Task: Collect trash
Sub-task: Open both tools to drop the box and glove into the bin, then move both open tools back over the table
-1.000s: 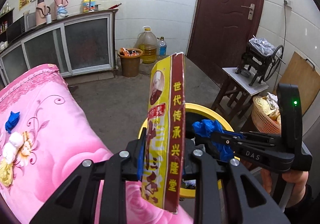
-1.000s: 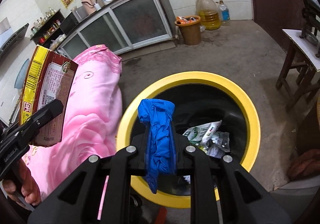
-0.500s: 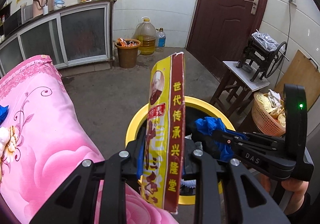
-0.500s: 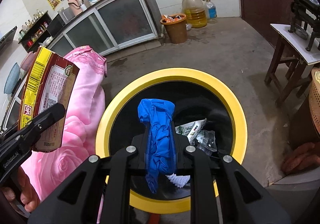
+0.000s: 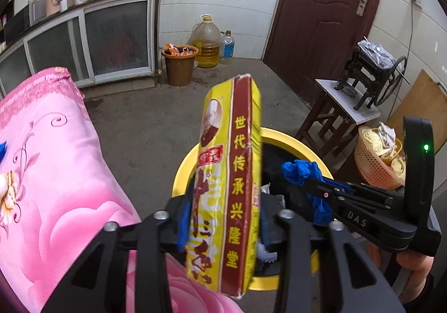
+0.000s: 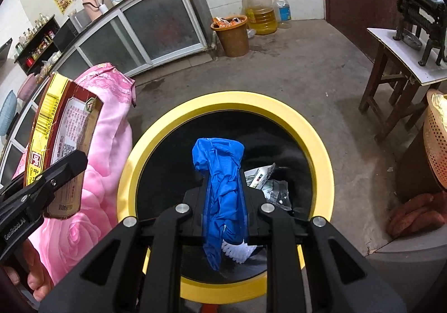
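A yellow and red carton [image 5: 226, 187] stands tilted between the pads of my left gripper [image 5: 226, 218]. The jaws are opening and no longer pinch it. It hangs beside the near left rim of the yellow-rimmed black bin [image 6: 313, 139], over the pink quilt's edge. My right gripper [image 6: 225, 195] hovers over the bin's mouth. Its jaws are opening slightly, but the pads still press on a crumpled blue glove [image 6: 220, 173] that droops below them. Paper wrappers [image 6: 262, 176] lie inside the bin. The left wrist view shows the same glove [image 5: 301, 173] and right gripper [image 5: 321, 190].
A pink flowered quilt [image 5: 56, 173] lies left of the bin. A wooden stool [image 5: 343, 106] with an iron machine and an orange basket [image 5: 374, 165] stand on the right. A brown bucket [image 5: 178, 64] and an oil jug [image 5: 206, 44] sit by the far wall.
The left jaws have widened and the carton now leans loose between them. Both grippers have come closer to the bin, which looks larger. The glove is still gripped.
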`<state>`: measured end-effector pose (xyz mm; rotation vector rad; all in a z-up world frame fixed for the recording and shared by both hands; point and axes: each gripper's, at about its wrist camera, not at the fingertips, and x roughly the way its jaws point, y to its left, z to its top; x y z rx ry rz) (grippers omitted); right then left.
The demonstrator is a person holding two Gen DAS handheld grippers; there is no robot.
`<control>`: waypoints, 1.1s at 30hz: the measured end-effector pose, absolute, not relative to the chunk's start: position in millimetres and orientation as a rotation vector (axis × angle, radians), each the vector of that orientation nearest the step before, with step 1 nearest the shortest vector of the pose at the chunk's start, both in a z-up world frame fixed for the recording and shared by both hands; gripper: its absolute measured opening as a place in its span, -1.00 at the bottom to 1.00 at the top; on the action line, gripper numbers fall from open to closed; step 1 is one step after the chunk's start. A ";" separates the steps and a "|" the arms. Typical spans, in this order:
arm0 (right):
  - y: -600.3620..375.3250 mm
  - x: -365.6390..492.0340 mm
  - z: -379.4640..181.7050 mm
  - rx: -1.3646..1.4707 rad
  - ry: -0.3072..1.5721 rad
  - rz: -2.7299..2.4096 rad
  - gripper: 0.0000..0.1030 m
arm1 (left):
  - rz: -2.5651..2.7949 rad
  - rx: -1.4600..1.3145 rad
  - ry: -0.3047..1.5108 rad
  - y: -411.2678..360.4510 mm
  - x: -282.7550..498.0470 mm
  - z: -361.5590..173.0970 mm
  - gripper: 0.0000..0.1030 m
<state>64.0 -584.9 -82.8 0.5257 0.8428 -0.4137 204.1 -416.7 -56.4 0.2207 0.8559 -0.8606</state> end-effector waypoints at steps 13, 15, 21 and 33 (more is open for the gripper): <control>-590.9 49.9 -69.4 0.536 0.807 -0.475 -0.07 | -0.822 0.161 0.824 -398.4 208.6 -40.9 0.65; -587.2 49.6 -62.2 0.531 0.794 -0.467 -0.08 | -0.816 0.151 0.802 -388.8 208.5 -33.2 0.65; -571.5 55.7 -42.3 0.501 0.755 -0.408 -0.07 | -0.761 0.103 0.763 -339.1 216.8 -14.0 0.65; -455.4 129.3 -3.1 0.400 0.756 -0.032 -0.07 | -0.429 0.085 0.712 -138.3 218.7 -0.2 0.66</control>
